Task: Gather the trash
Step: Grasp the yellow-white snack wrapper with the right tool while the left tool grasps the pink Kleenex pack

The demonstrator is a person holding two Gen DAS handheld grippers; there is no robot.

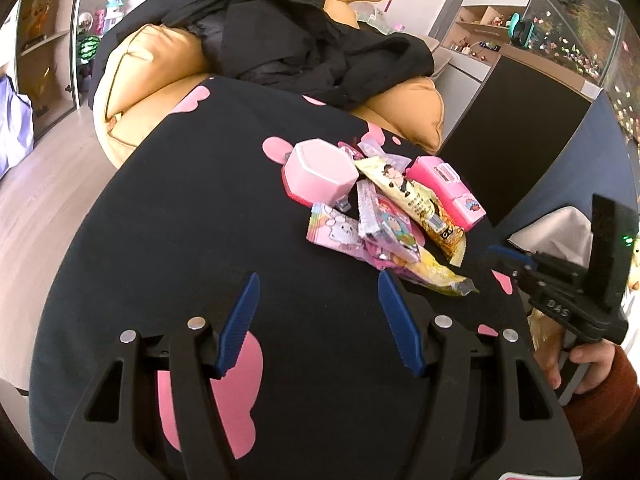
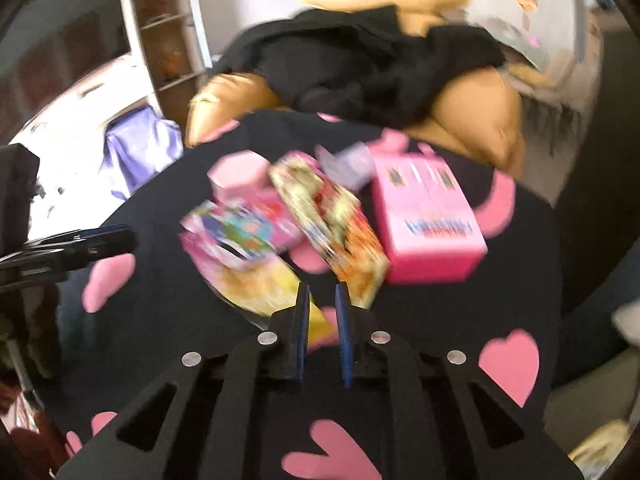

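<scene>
Trash pile: snack wrappers (image 1: 384,220) heaped with a pink hexagonal box (image 1: 320,172) and a pink rectangular box (image 1: 448,188) on the black, pink-heart-patterned table (image 1: 180,220).
Left claw (image 1: 316,320): spread, empty, hovering just short of the pile.
Right claw (image 2: 322,312): fingers nearly together with a narrow gap, at the yellow wrapper's (image 2: 264,292) near end; blur hides whether it pinches anything.
Handling: wrappers look light, thin, crinkly and slippery; boxes stiffer, likely hollow.
Where to hold: pinch a wrapper by its flat sealed end; take a box across its narrow sides.
</scene>
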